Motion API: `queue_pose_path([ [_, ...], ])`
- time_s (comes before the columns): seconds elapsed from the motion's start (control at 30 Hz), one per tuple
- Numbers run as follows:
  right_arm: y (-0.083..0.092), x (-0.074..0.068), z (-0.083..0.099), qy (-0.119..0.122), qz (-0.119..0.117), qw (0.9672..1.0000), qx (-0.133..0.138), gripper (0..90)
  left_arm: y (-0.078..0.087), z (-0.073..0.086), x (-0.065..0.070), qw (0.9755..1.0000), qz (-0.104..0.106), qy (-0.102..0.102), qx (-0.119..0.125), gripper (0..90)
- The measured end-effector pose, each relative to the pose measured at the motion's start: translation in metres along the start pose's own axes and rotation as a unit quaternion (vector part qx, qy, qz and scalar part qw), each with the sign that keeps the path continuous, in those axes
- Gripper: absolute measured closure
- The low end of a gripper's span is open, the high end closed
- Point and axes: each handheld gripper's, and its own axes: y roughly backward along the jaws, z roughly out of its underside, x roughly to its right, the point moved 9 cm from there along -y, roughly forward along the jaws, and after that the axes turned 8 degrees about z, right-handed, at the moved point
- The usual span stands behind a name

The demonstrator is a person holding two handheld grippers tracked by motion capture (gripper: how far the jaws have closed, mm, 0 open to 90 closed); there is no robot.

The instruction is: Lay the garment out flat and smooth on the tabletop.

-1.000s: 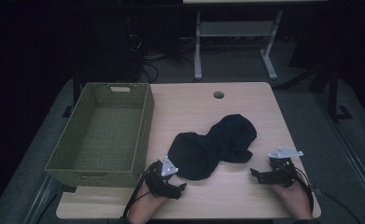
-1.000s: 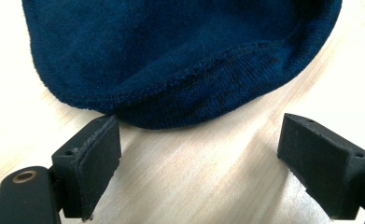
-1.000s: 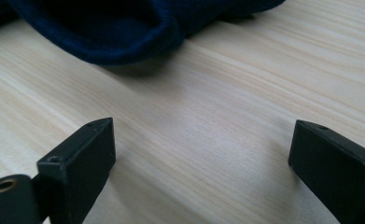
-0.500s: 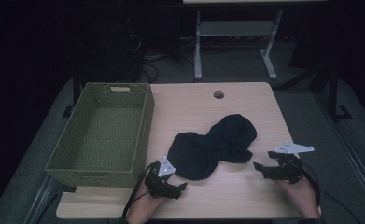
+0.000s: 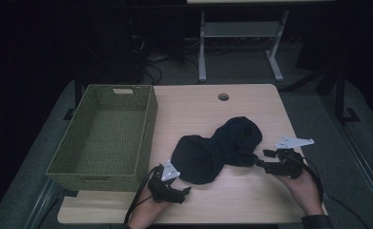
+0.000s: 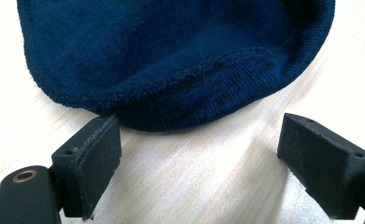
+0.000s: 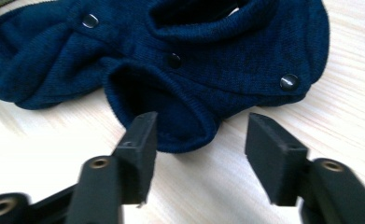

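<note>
A dark navy knitted garment (image 5: 222, 145) with round buttons lies crumpled on the wooden table (image 5: 251, 200). My left gripper (image 5: 184, 194) rests at its near left edge. In the left gripper view its jaws stand open (image 6: 199, 140), with the garment's ribbed hem (image 6: 171, 56) just ahead of the pads. My right gripper (image 5: 262, 158) is at the garment's right side, lifted a little off the table. Its jaws (image 7: 201, 135) have just been closing and stand half apart. A folded cuff of the garment (image 7: 194, 60) reaches between them, and the pads are not pressing on it.
A green woven basket (image 5: 148, 129) stands on the table's left half, its inside bare. A round cable hole (image 5: 223, 97) sits near the table's far edge. Behind the table a metal frame (image 5: 236, 33) stands on the dark floor.
My right gripper has lifted and edged toward the garment, and its jaws have narrowed. The left gripper and the garment have stayed put.
</note>
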Motion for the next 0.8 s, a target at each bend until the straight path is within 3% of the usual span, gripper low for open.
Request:
queue_pose_path([
  [0.27, -0.019, 0.003, 0.0, -0.003, -0.017, 0.9997, -0.014, 62.1, 0.0, 0.0, 0.0, 1.0, 0.0, 0.0, 0.0, 13.0],
  [0.47, -0.024, 0.003, -0.003, 0.0, -0.021, 0.9997, -0.011, 83.6, 0.0, 0.0, 0.0, 1.0, 0.0, 0.0, 0.0, 13.1],
  [0.8, -0.012, 0.004, -0.023, 0.003, -0.027, 0.9996, 0.006, 86.7, 0.0, 0.0, 0.0, 1.0, 0.0, 0.0, 0.0, 13.1],
])
